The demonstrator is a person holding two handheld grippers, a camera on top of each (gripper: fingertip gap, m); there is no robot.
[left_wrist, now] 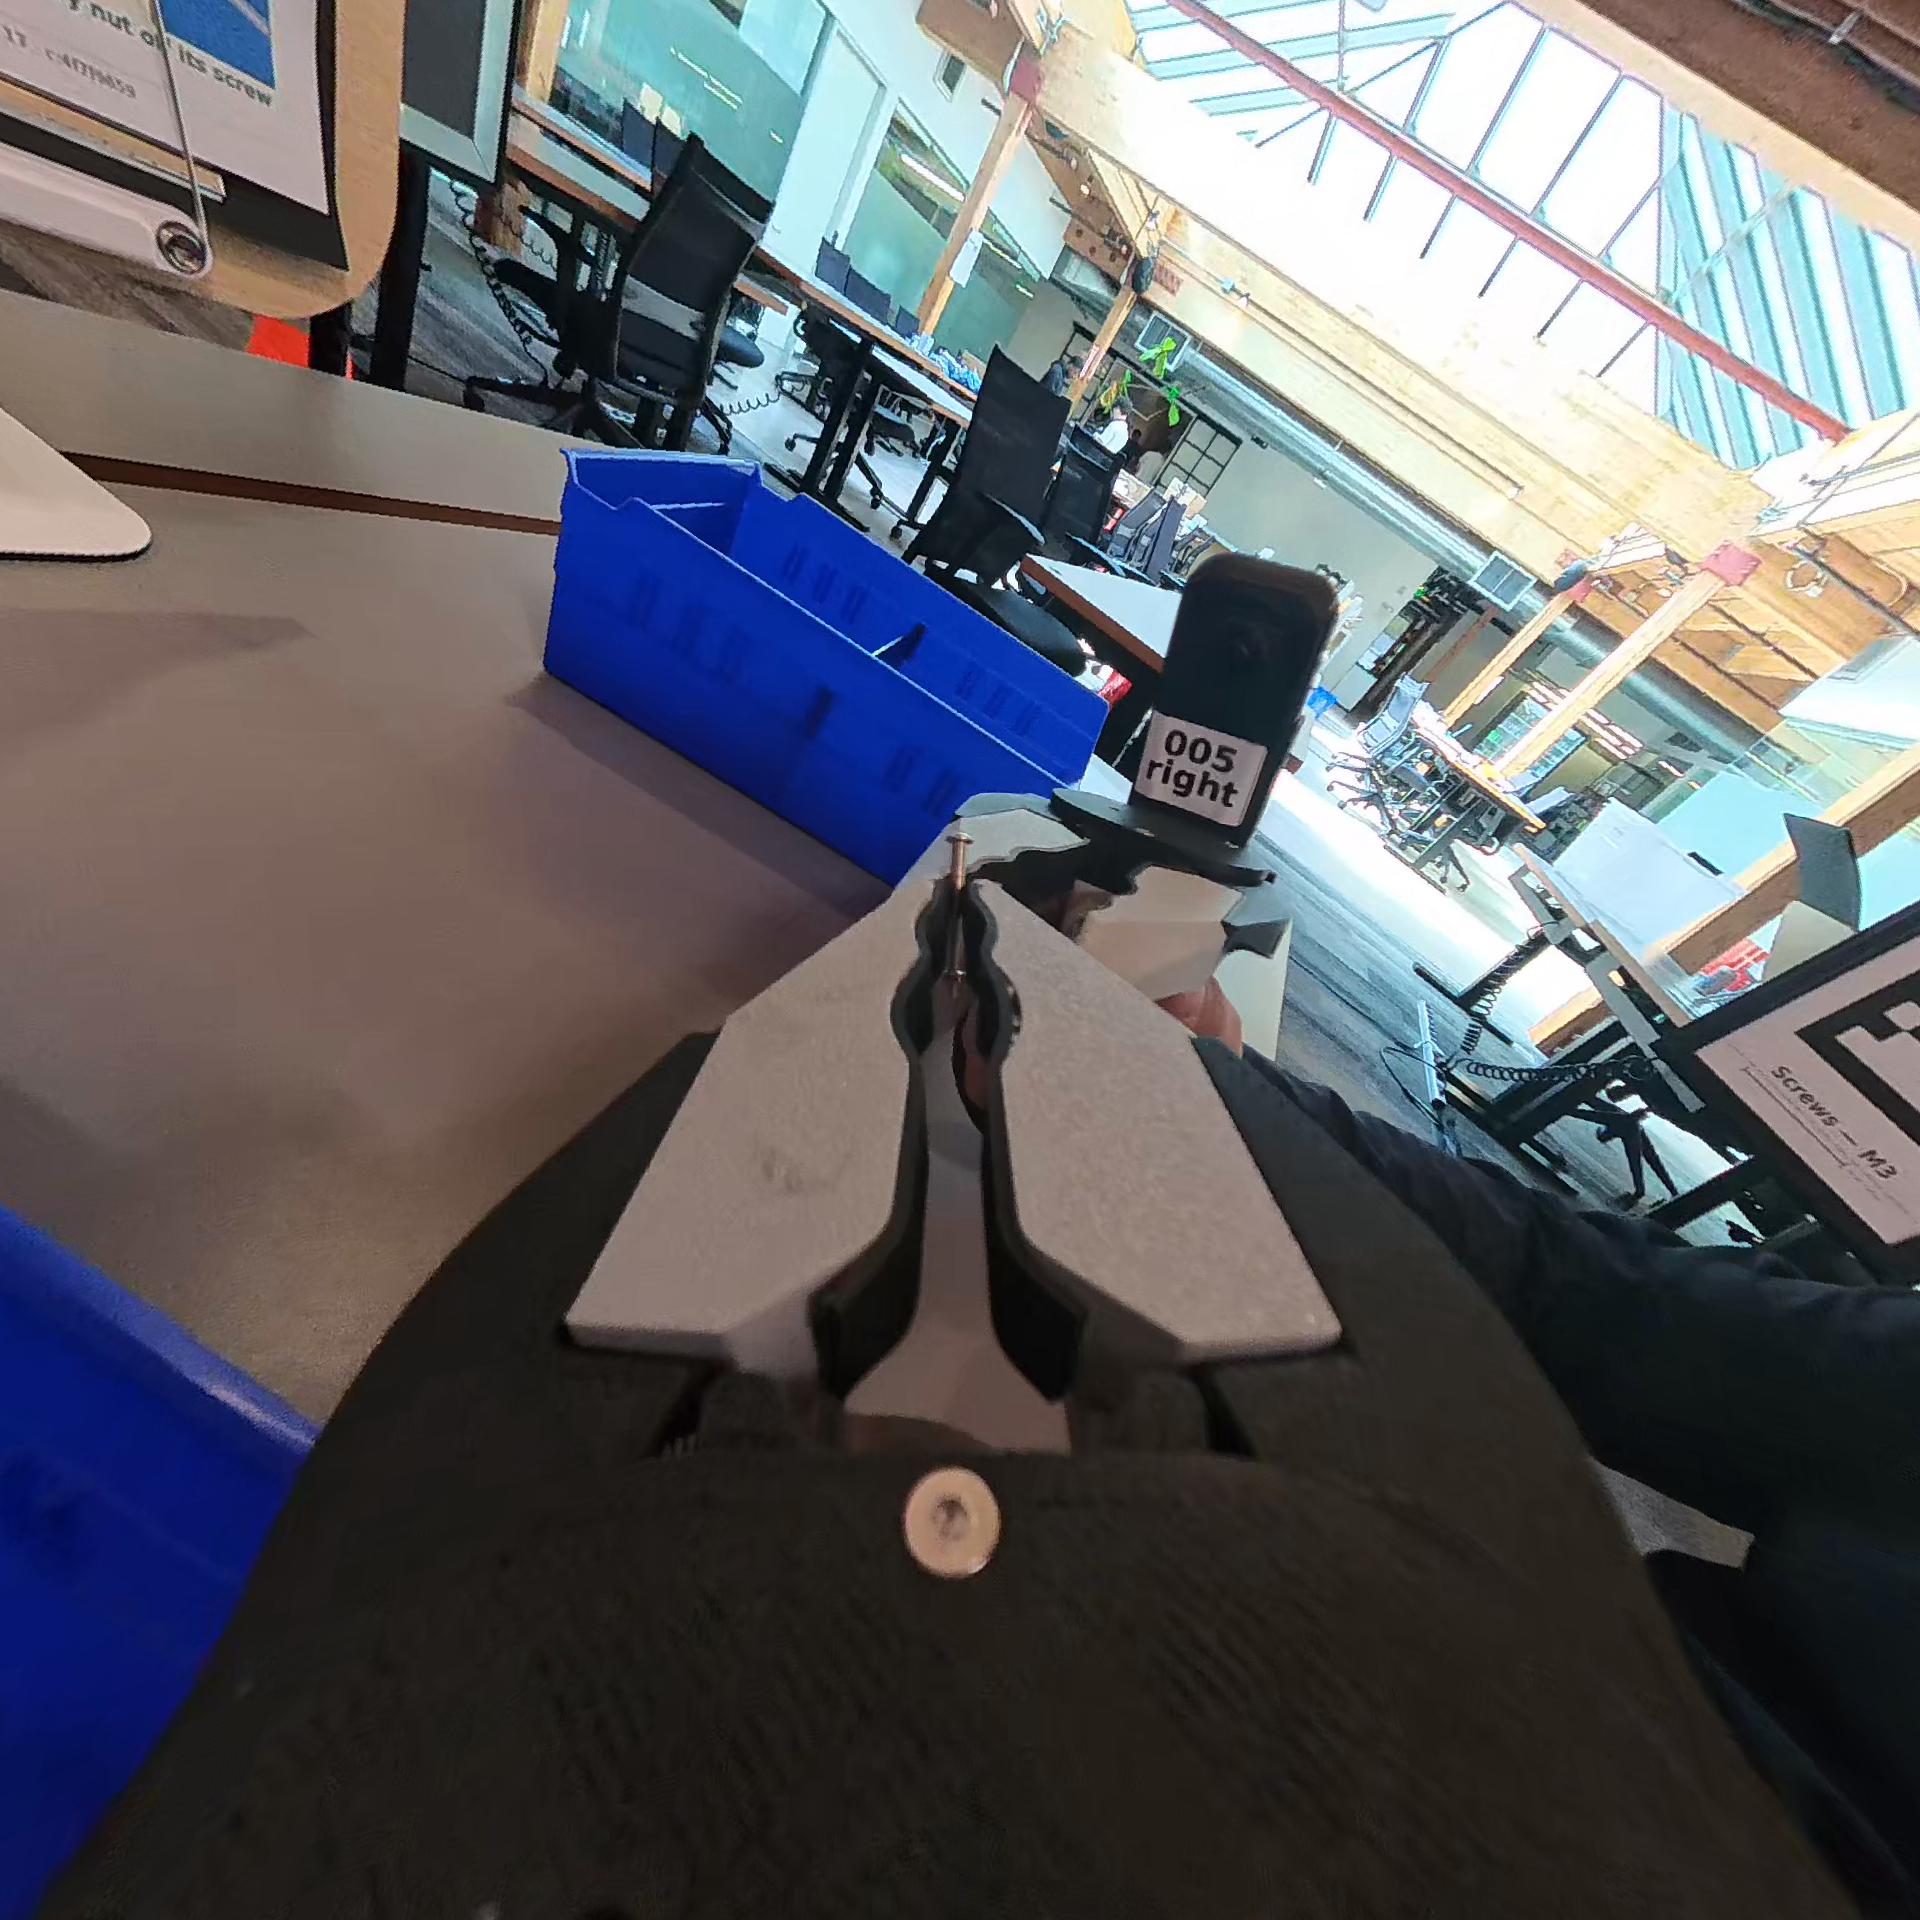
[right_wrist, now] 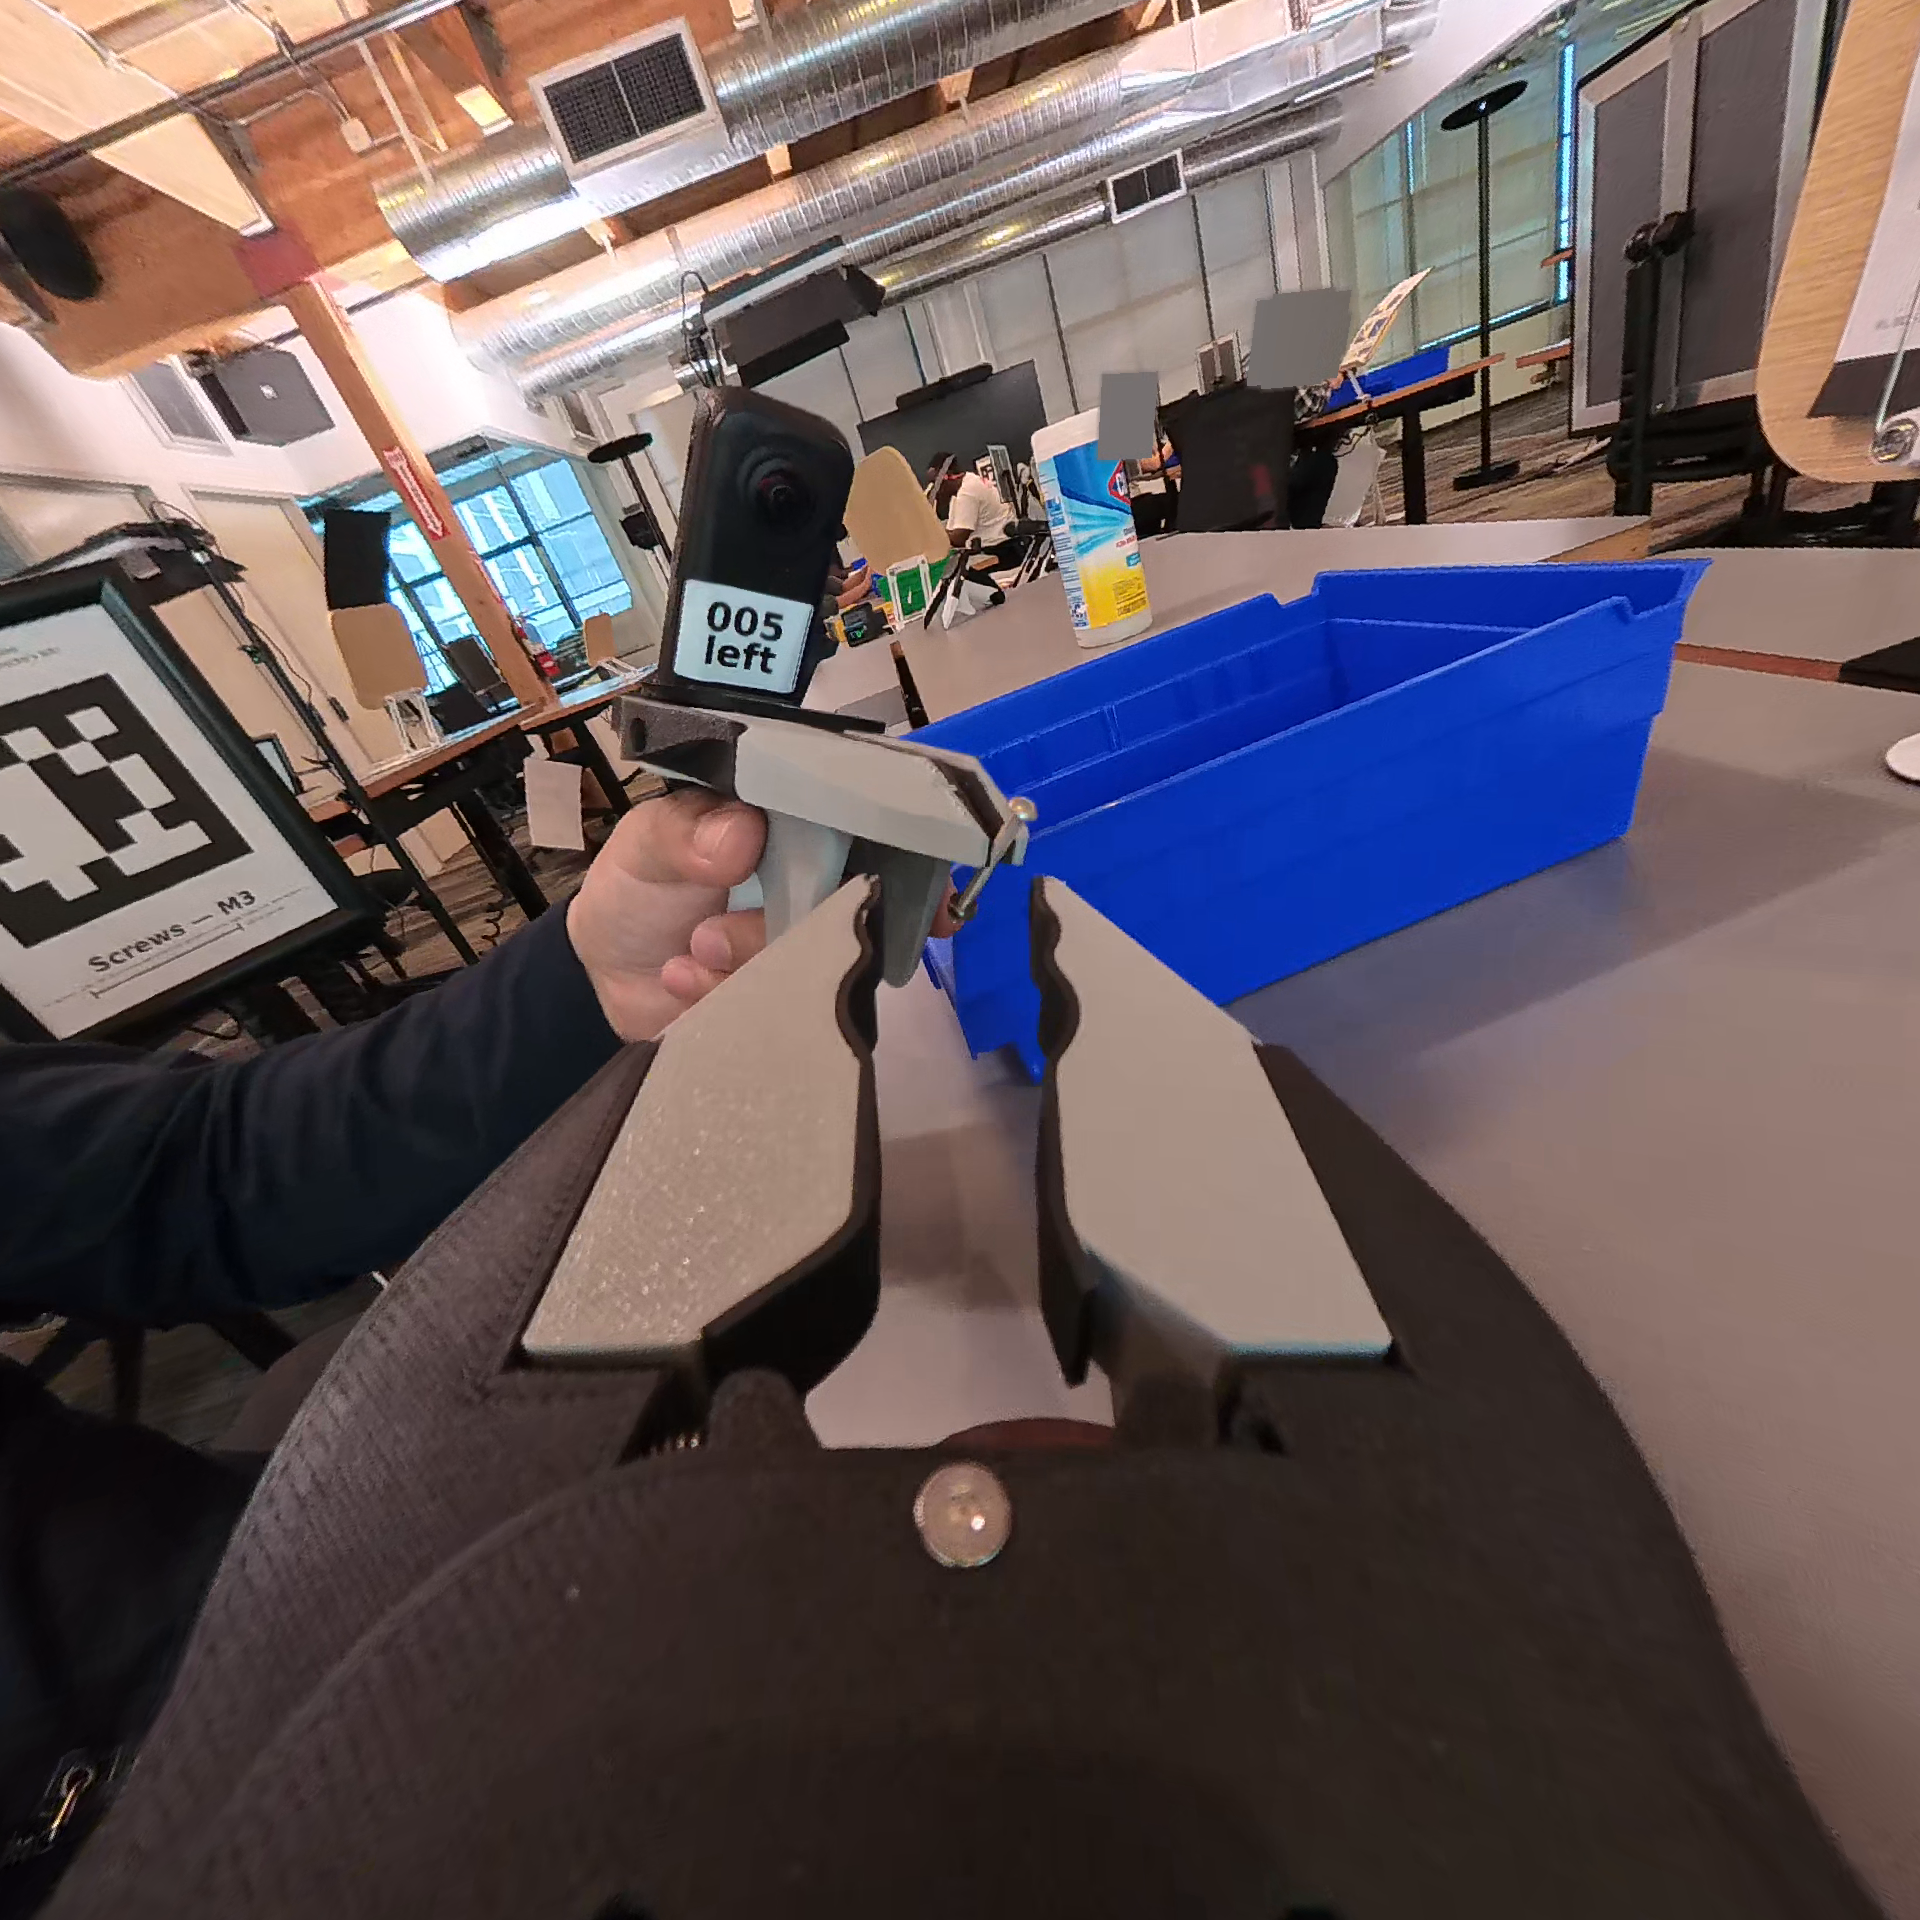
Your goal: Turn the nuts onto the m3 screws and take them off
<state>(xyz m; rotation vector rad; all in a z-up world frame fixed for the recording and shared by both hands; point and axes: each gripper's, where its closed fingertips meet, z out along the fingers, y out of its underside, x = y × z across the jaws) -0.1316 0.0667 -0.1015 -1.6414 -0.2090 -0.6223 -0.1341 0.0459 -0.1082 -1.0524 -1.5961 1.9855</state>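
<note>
Open office behind, grey worktop [right_wrist: 1558, 1143] below, blue bin [right_wrist: 1351, 748] standing on it.

Left gripper [left_wrist: 957, 914]: jaws pressed together, pinching m3 screw [left_wrist: 954, 904] mid-shank. Right wrist view shows same screw [right_wrist: 995, 857] crosswise to those fingers, head up-right, tip down-left, long axis slanted, both ends clear. Likely held so for free tip to take nut.

Right gripper [right_wrist: 951, 914]: jaws spread, empty, screw tip just beyond gap. Probably lined up on tip. No nut visible; cannot tell whether one sits on thread.
</note>
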